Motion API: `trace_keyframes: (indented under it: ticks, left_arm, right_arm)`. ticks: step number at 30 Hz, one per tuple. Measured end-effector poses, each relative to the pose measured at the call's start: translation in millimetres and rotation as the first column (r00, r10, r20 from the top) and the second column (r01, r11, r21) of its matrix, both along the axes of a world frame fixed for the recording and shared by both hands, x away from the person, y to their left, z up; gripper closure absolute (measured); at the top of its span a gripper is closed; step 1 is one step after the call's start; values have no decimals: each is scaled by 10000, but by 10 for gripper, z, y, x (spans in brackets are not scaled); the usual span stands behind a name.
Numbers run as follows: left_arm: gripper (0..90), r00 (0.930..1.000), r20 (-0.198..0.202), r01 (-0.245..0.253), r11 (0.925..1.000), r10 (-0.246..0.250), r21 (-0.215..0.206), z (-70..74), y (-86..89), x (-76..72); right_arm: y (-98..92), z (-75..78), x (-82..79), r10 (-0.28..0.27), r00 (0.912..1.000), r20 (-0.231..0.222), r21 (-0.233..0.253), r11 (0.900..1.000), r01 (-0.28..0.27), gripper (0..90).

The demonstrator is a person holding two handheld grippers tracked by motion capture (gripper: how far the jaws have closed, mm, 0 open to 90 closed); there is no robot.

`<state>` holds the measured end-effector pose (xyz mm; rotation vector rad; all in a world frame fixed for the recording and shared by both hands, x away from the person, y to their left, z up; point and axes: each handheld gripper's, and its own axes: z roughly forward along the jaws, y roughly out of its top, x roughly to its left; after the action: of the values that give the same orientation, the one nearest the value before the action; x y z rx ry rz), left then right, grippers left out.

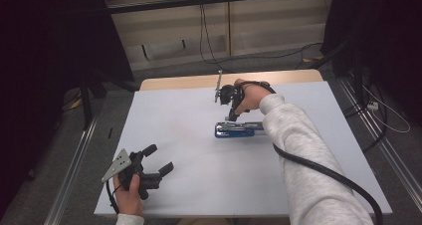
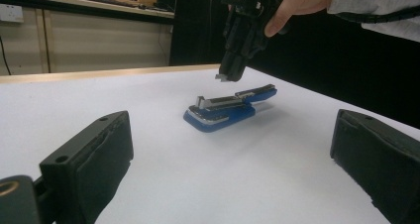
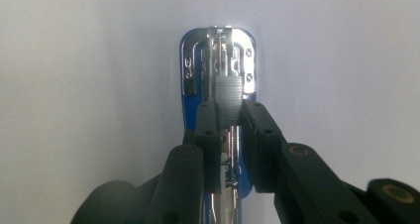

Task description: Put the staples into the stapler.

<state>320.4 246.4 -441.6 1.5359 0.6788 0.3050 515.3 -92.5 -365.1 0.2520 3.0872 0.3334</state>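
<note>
From my seat: left gripper low at the desk's near-left corner, jaws wide apart, holding nothing. One blue stapler lies open mid-desk. My right gripper hangs right over it, jaws clamped on one strip of staples. White desk, dim room, grey floor.

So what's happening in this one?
A person works at a white table with a gripper in each hand. The right gripper hangs just above an opened blue stapler, its jaws pinched on a strip of staples lined up over the stapler's metal channel, so this looks like a reload; the strip is not yet seated. The left gripper rests near the front left of the table, jaws wide open, holding nothing and apart from the stapler.
</note>
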Motion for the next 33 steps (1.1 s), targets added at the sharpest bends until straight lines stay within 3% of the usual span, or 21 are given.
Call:
trace_keyframes:
  ticks: [9,20,33]
  left_arm:
    - [29,10000,-14,3,10000,-3,34,2,2,-9]
    - [29,10000,-3,-21,9999,21,129,3,21,-27]
    - [29,10000,-10,21,10000,-21,86,1,13,-19]
  right_arm:
    - [2,11,16,-124,9999,-21,-78,9999,123,790]
    - [75,-8,27,-338,9994,-80,419,9985,341,790]
    - [140,-86,27,-283,9995,-125,608,9977,290,791]
